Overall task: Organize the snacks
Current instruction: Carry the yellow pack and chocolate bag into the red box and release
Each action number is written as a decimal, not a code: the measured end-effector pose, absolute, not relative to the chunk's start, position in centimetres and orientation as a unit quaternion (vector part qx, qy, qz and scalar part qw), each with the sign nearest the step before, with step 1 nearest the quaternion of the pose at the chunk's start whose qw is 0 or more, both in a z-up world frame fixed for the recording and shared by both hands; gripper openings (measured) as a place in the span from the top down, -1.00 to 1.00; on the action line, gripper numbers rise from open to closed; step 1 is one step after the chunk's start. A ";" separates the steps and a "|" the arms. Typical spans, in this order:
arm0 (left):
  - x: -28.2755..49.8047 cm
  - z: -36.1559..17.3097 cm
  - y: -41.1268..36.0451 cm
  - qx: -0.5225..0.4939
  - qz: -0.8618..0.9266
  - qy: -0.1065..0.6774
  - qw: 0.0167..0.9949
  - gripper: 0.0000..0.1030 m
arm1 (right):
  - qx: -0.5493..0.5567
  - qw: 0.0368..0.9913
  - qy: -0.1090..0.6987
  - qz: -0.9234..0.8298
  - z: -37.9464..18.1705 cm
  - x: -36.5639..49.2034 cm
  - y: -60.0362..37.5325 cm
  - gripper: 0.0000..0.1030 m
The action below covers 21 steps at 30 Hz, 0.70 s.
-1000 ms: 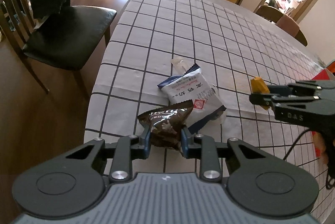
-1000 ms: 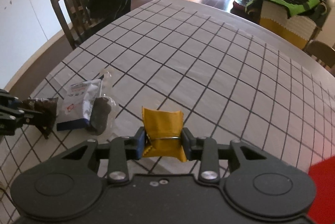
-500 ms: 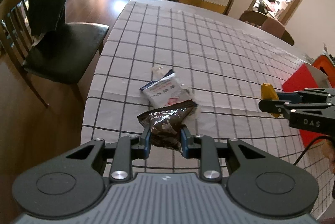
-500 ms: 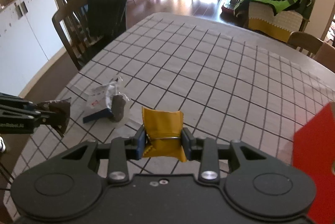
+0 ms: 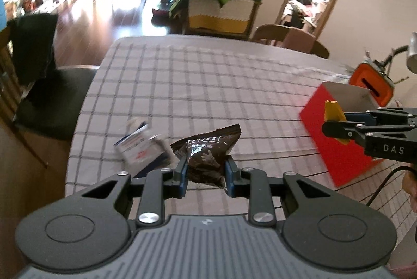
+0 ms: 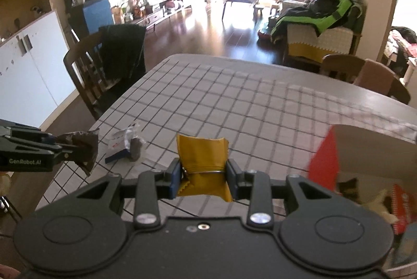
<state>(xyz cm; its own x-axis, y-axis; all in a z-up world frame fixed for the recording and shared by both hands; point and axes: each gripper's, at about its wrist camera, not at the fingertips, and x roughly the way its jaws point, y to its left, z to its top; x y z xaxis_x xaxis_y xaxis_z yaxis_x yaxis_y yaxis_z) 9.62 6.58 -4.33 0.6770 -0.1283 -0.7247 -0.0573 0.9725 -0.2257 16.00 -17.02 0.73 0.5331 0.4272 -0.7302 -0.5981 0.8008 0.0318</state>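
I hold two snacks clear above the table: in my left gripper (image 5: 206,169) a dark brown chocolate packet (image 5: 208,150), its crimped top edge fanning out past the blue pads, and in my right gripper (image 6: 203,174) a yellow packet (image 6: 202,156) standing upright with its zigzag lower edge hanging below the pads. Both pairs of fingers are pinching their packets from the sides, one pad on each flank, the wrappers creased where they press. From the right wrist view my left gripper enters at the left edge with the brown packet sticking out of its tips; from the left wrist view my right gripper comes in at the right edge, and there the yellow packet shows in front of the red box (image 5: 336,133). That box stands on the right part of the table, open at the top, its inside pale, and the right wrist view looks down into it at a few wrappers lying in it, too blurred to tell apart. Below my left fingers, near the table's left edge, a white and blue packet (image 5: 138,148) lies on the table (image 5: 208,86), whose cloth is pale with a grid of dark lines. A wooden chair with a dark cloth over its back (image 6: 114,62) stands just beside the table's left side, and an orange object (image 5: 372,83) sits behind the red box.
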 end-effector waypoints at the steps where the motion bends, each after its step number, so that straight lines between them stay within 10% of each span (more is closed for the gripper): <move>1: 9.8 -4.0 5.7 -0.112 -0.024 0.399 0.910 0.48 | -0.111 0.871 0.380 0.292 1.0 16.0 -17.8 0.32; 21: 15.8 -0.6 -11.9 -0.047 -0.080 0.386 0.918 0.47 | -0.074 0.905 0.351 0.228 3.5 18.3 -32.7 0.32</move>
<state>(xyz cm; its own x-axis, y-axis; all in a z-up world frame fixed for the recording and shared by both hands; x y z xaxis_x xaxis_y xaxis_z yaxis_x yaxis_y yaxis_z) 15.78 -11.91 -0.56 0.6901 -0.1821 -0.7005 0.1100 0.9830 -0.1472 18.33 -32.65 3.47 0.6491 0.3606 -0.6698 -0.4646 0.8851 0.0262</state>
